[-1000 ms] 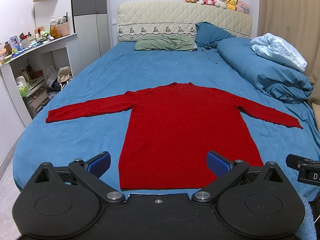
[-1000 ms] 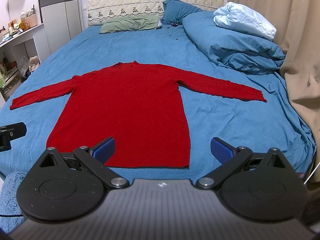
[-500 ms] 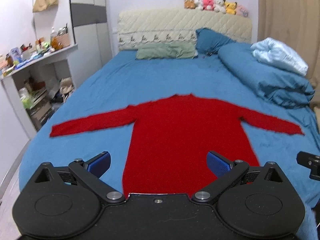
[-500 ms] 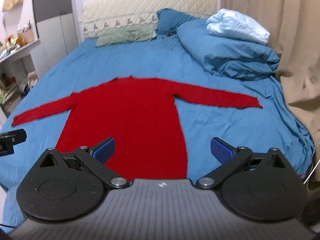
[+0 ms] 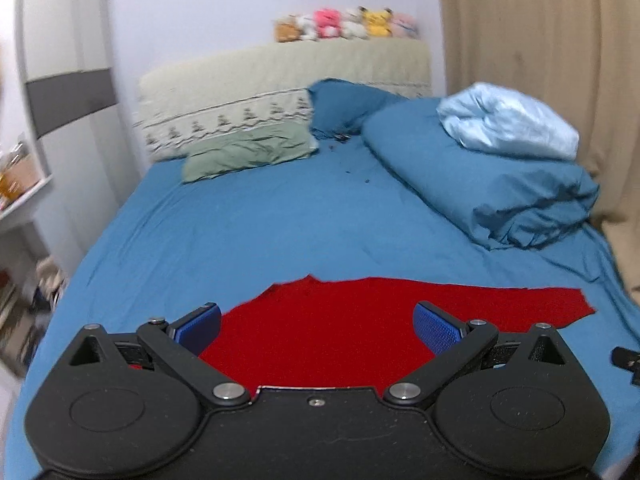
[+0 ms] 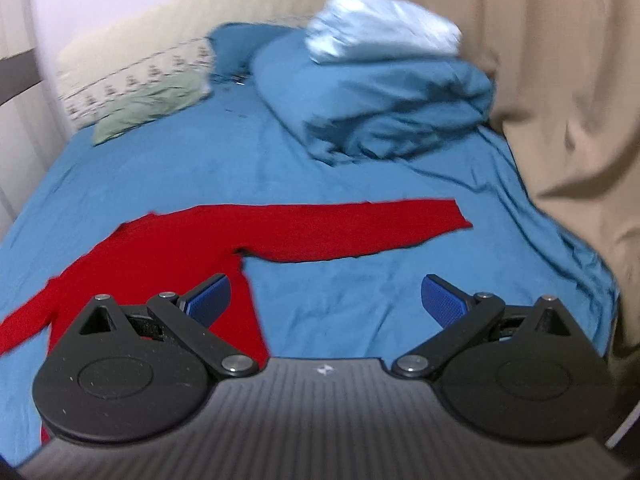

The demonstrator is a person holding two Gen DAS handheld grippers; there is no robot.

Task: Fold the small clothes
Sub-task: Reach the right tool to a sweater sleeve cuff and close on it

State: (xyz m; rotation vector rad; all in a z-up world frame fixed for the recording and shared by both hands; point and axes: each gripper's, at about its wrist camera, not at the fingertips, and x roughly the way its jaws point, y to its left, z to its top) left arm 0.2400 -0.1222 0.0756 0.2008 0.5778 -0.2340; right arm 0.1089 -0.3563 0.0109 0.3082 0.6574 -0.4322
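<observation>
both tongs, left (image 5: 318, 330) and right (image 6: 326, 300), moved forward over the red sweater (image 6: 192, 248), still open.

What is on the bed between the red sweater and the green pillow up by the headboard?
Only bare blue sheet. The left wrist view shows nothing lying between the red sweater and the green pillow.

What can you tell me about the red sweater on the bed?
The red sweater looks like a soft, fine knit with long sleeves. It lies flat and unfolded on the blue bedsheet, neck toward the headboard end. Its right sleeve stretches straight out toward the curtain side. Only the sheet touches it. Both tongs, left and right, are open above it, holding nothing. Its hem is hidden behind them.
</observation>
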